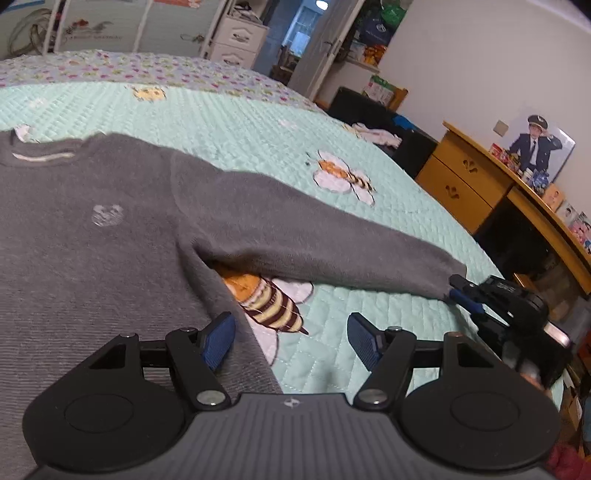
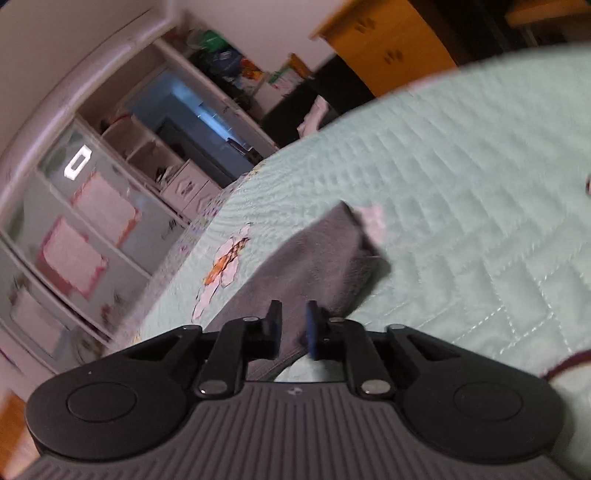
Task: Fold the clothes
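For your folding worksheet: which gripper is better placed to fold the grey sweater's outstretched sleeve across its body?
Right, probably: the right gripper sits at the grey knitted sweater's sleeve cuff; the left gripper hovers open near the armpit.

sweater (image 1: 92,229) | grey, flat on bed (sleeve outstretched, seemingly front-up)

Pale walls (image 1: 461,44), white wardrobe (image 1: 110,26), open doorway (image 1: 299,33) lit blue, yellow wooden desk (image 1: 469,177), mint quilted bedspread (image 1: 229,122), possibly cluttered shelves (image 1: 373,40)
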Demonstrator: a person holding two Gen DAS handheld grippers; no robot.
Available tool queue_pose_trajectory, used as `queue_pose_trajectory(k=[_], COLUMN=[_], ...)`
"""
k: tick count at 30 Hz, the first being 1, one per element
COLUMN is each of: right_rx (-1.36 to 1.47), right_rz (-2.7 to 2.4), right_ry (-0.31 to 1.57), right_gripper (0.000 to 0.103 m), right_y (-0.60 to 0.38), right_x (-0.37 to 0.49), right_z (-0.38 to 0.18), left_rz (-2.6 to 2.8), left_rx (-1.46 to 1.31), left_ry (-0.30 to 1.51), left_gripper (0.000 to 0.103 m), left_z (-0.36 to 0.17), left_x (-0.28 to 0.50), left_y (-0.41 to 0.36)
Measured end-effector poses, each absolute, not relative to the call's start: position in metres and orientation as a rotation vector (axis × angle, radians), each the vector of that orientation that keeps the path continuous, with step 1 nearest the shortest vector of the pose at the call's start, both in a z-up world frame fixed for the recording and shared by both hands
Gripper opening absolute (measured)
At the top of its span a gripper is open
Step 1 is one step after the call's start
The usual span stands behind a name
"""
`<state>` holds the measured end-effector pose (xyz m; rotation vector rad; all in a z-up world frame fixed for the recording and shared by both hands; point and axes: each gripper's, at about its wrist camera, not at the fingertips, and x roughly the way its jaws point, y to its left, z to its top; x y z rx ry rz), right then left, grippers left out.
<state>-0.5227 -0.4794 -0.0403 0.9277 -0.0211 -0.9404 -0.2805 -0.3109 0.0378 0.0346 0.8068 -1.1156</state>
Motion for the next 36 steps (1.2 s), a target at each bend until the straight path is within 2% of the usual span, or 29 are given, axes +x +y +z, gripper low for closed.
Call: queue_pose_trajectory(k=[3,8,16,18,19,21,22,23,24,25,27,33,36], right_rx=[0.925,0.943,0.849,0.842,0.845,0.870,0.895,0.895,0.916,0.937,0.978,1.270,1.318], right_rz=[-0.812,-0.544,-0.209,-0.207,-0.242,-0.290,-0.303,-0.319,-0.339,-0.359,-0.399,-0.369,-0.343], right_ry=[-0.022,0.124,0.262,0.337,0.391,0.443,0.440,0.431,0.402,0.372,0.312,0.249,0.266], right_gripper=[0.022,0.023,0.023,0.026,0.024,0.002,0.002,0.004,0.014,0.031,0.044,0.046,0.046], right_y=[-0.455,-0.401,-0.348,-0.349,-0.351,-0.357,-0.361,-0.363,-0.367,-0.372,-0.381,-0.431,-0.440], right_x=[-0.519,-0.487,-0.423,-0.412,-0.407,-0.405,-0.407,-0.409,-0.411,-0.413,-0.417,-0.380,-0.357], right_z=[-0.034,-0.035,-0.003,-0.007,-0.012,-0.019,-0.020,-0.015,-0.013,-0.011,-0.007,-0.032,-0.036], left_rz=[-1.051,-0.998,-0.960,-0.968,-0.971,-0.977,-0.983,-0.991,-0.999,-1.006,-1.021,-1.048,-1.059], left_rx=[0.084,0.082,0.089,0.083,0.073,0.054,0.052,0.052,0.051,0.049,0.039,-0.029,-0.057], left_ry=[0.758,0.787,0.844,0.852,0.856,0.864,0.864,0.862,0.858,0.854,0.846,0.860,0.870], left_gripper=[0.069,0.039,0.038,0.038,0.037,0.038,0.038,0.038,0.038,0.038,0.038,0.038,0.038], left_z=[0.043,0.038,0.025,0.020,0.018,0.017,0.017,0.016,0.016,0.015,0.012,0.007,0.005], left_x=[-0.280,-0.266,-0.250,-0.248,-0.247,-0.244,-0.245,-0.245,-0.245,-0.245,-0.245,-0.239,-0.235], left_y=[-0.299,-0.265,-0.218,-0.214,-0.213,-0.210,-0.209,-0.208,-0.207,-0.206,-0.204,-0.197,-0.196])
